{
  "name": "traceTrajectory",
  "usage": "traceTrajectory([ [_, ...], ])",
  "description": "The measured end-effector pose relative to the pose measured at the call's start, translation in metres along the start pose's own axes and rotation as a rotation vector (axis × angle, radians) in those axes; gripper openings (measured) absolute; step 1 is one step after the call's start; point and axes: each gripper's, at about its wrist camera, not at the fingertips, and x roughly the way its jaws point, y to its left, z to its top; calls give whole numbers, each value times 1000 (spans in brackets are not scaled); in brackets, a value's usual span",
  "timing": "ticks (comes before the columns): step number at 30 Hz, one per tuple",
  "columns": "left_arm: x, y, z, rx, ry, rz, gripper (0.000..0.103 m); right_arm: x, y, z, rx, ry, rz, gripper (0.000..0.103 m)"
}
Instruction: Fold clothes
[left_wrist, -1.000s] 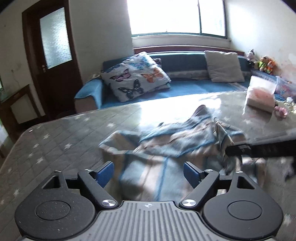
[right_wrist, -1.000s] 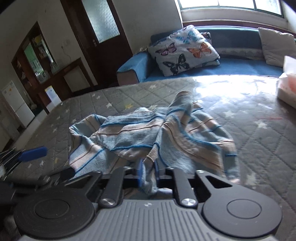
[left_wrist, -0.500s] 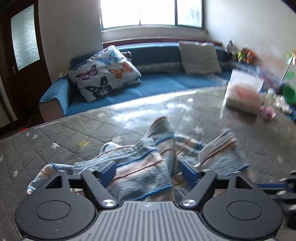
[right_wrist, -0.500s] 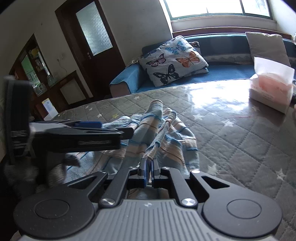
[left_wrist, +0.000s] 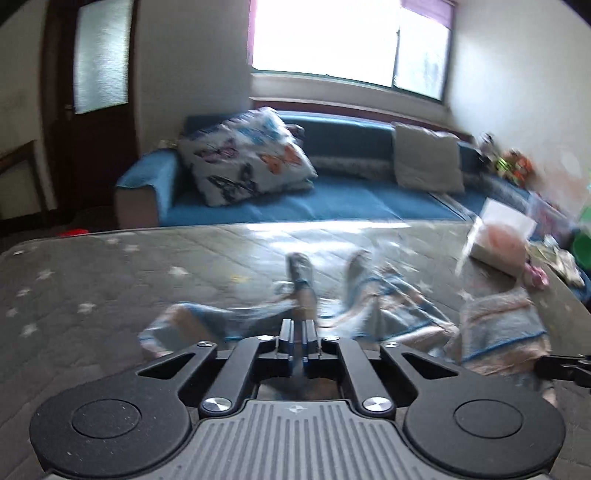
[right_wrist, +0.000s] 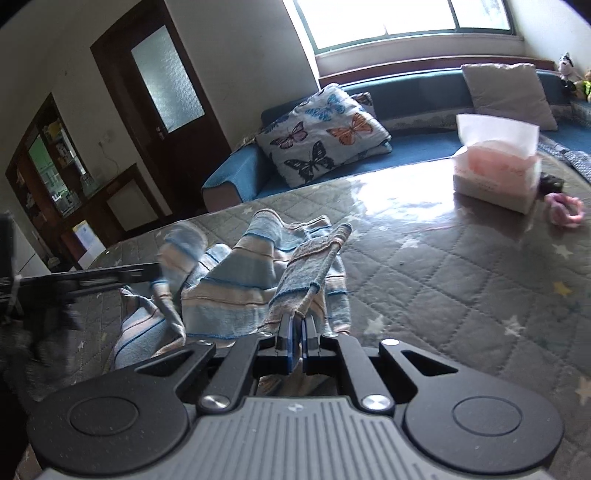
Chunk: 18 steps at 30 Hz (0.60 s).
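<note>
The left tongs (left_wrist: 298, 341) are pinched together on a fold of the striped garment (right_wrist: 258, 288), which lies crumpled on the quilted table (right_wrist: 461, 295) straight ahead of both tools. To their right, the right tongs (right_wrist: 294, 345) are likewise clamped on another edge of the same cloth, with the tissue box (right_wrist: 495, 177) well beyond them to the right. This looks like the spreading-out stage before any fold, and the next move probably calls for drawing the two grips apart to flatten the cloth.
</note>
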Motion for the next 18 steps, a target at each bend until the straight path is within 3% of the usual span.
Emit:
traceTrajectory([
  [8, -60, 49, -15, -104, -41, 76, 1, -46, -8, -11, 19, -49, -41, 4],
  [14, -49, 9, -15, -19, 0, 7, 7, -63, -16, -30, 34, -39, -57, 4],
  [17, -31, -21, -11, 49, 4, -29, 31, -64, -23, -38, 50, -20, -63, 4],
  [18, -22, -31, -10, 68, 6, -26, 45, -64, -28, -43, 62, -9, -64, 4],
])
